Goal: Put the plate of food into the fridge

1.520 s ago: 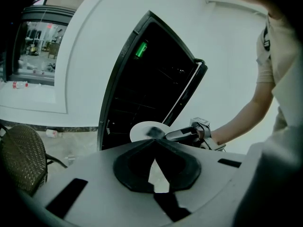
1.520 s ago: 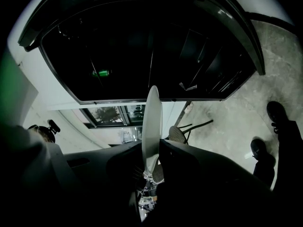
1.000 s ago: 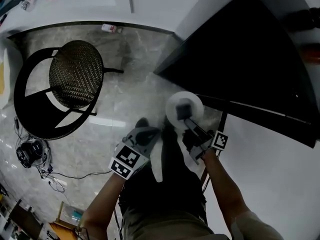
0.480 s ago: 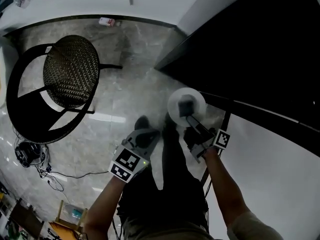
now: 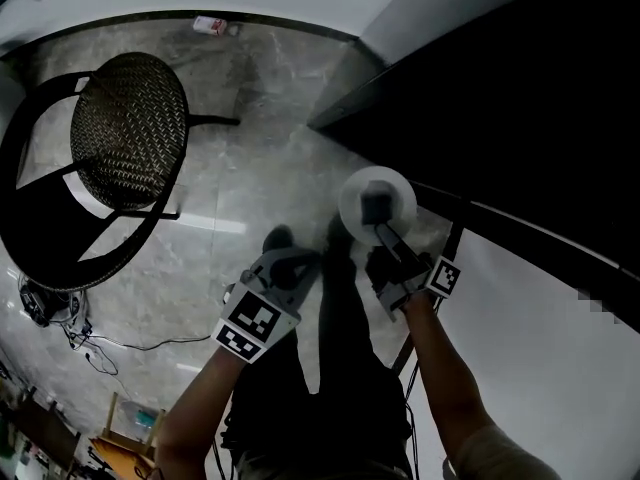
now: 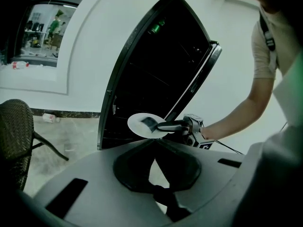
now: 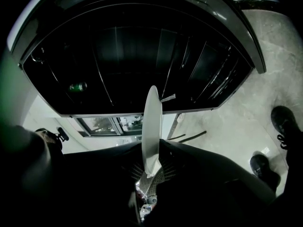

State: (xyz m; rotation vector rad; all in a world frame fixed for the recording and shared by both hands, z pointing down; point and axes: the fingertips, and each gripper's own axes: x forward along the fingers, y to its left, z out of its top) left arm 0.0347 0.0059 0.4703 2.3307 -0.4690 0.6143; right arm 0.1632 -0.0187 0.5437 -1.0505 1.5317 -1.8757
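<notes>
Closer now: plate (image 5: 377, 193) sits just before the open fridge (image 5: 520, 108); right fingers (image 5: 386, 236) pinch its rim, left fingers (image 5: 283, 265) pressed together, idle.

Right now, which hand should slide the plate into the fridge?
Right. The right tool grips the plate just outside the open fridge; the left tool holds nothing.

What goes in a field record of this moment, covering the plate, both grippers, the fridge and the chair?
Plate: white, dark food on top, held before the fridge opening
Right gripper: shut on the plate's rim
Left gripper: shut, nothing between its jaws
Fridge: door open, interior dark
Chair: woven seat, on the floor
</notes>
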